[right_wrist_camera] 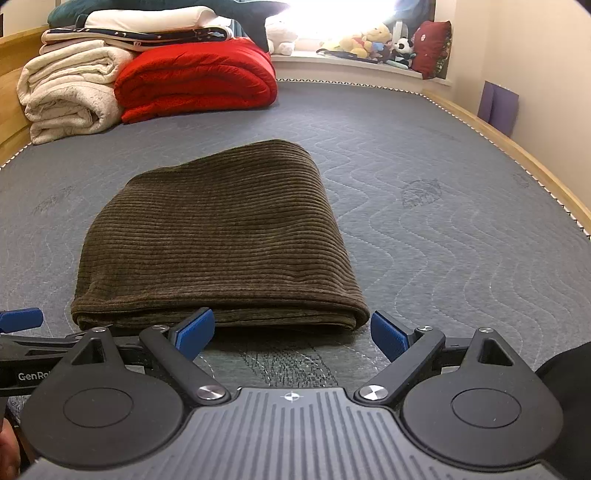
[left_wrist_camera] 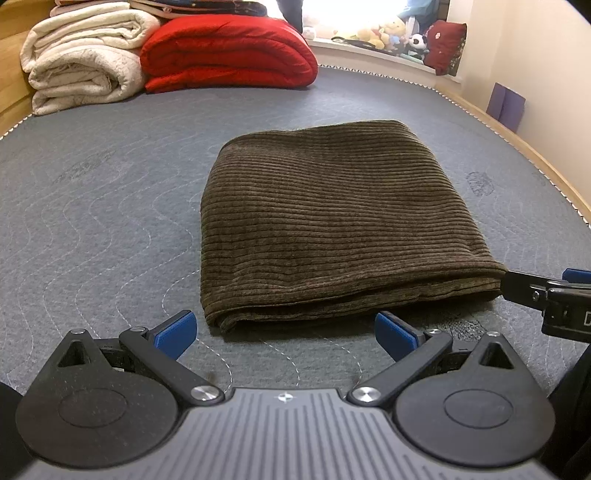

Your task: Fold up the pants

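Note:
The brown corduroy pants [left_wrist_camera: 332, 225] lie folded into a thick rectangle on the grey quilted mattress [left_wrist_camera: 92, 221]. They also show in the right wrist view [right_wrist_camera: 218, 240]. My left gripper [left_wrist_camera: 286, 334] is open and empty, just short of the fold's near edge, toward its left corner. My right gripper [right_wrist_camera: 293, 336] is open and empty, just short of the near edge at the fold's right corner. Neither gripper touches the cloth. The right gripper's body shows at the right edge of the left wrist view [left_wrist_camera: 546, 295].
Folded cream blankets [left_wrist_camera: 85, 62] and a red quilt [left_wrist_camera: 229, 55] are stacked at the far left of the mattress. A wooden bed rail [left_wrist_camera: 517, 144] runs along the right side. Plush toys [left_wrist_camera: 388, 33] and a dark red cushion [left_wrist_camera: 445, 46] sit on the window ledge.

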`<state>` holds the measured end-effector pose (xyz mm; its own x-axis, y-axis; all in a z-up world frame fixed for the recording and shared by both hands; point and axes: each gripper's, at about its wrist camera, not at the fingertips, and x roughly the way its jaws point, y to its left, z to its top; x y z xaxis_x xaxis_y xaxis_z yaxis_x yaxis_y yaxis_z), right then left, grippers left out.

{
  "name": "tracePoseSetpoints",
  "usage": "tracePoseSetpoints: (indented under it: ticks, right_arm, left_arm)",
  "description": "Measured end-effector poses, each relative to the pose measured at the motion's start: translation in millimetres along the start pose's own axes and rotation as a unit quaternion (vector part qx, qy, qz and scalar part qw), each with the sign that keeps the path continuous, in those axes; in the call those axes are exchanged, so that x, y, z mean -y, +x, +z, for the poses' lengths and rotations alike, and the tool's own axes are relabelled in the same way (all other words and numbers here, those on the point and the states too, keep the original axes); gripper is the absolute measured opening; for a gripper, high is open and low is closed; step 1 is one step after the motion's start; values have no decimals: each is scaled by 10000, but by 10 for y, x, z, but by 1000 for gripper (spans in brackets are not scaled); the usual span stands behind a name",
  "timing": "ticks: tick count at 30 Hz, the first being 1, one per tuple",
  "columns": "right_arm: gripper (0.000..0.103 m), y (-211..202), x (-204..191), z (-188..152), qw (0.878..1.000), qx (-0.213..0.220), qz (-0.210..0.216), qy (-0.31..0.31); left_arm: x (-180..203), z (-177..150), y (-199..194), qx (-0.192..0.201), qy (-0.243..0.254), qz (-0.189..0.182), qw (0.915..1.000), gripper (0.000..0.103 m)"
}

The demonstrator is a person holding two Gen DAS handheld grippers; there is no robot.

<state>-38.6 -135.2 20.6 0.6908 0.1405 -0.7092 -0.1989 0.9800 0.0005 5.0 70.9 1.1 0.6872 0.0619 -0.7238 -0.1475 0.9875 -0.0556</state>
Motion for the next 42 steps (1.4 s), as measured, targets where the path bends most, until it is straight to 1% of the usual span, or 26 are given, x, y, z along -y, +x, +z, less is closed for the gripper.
tracePoseSetpoints:
  ticks: [37, 42]
  right_arm:
    - [92, -8, -19, 8, 10000, 20, 40, -10]
    - [92, -5, -11, 9, 10000, 41, 62, 12]
  left_arm:
    - [17, 6, 0, 9, 56, -32, 10000, 103]
    - [36, 0, 21, -21, 141, -46, 9999, 103]
